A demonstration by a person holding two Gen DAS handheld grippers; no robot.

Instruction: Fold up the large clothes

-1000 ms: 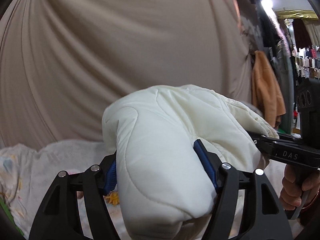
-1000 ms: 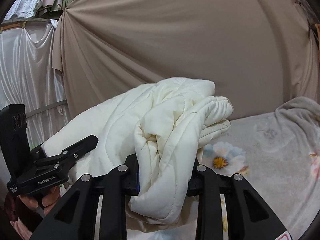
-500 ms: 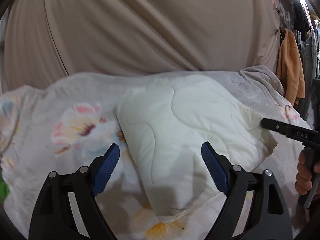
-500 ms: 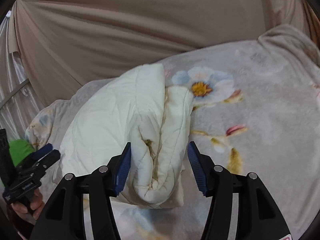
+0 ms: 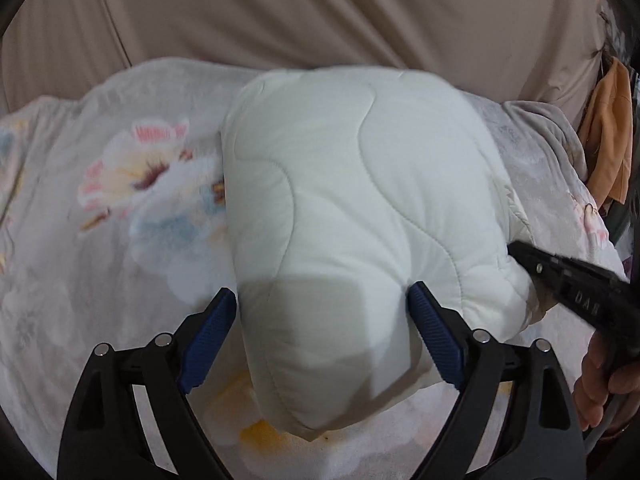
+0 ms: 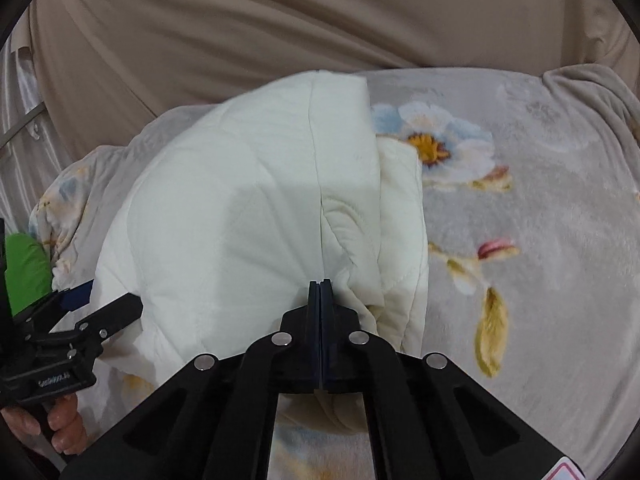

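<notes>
A folded cream quilted garment [image 5: 360, 200] lies as a thick bundle on the floral blanket [image 5: 120, 208]. My left gripper [image 5: 320, 290] straddles its near end, jaws wide and still opening. The blue pads [image 5: 208, 332] stand beside the fabric without squeezing it. In the right wrist view the same garment [image 6: 248, 200] shows its layered edges on the right side. My right gripper [image 6: 320, 283] is shut, pads together, tips against the bundle's near edge, and I see no fabric between them. It also shows in the left wrist view as the right gripper [image 5: 560, 280] at the bundle's right corner.
A beige curtain [image 5: 320, 20] hangs behind the bed. An orange cloth [image 5: 608, 132] hangs at the far right. Something green [image 6: 24, 264] lies past the blanket's left edge. The flowered blanket [image 6: 540, 208] spreads to the right of the bundle. A hand [image 6: 60, 420] holds the left gripper.
Both grippers carried the bundle down onto the blanket and let it go. The left jaws spread wide; the right jaws opened, then closed together with nothing between them.
</notes>
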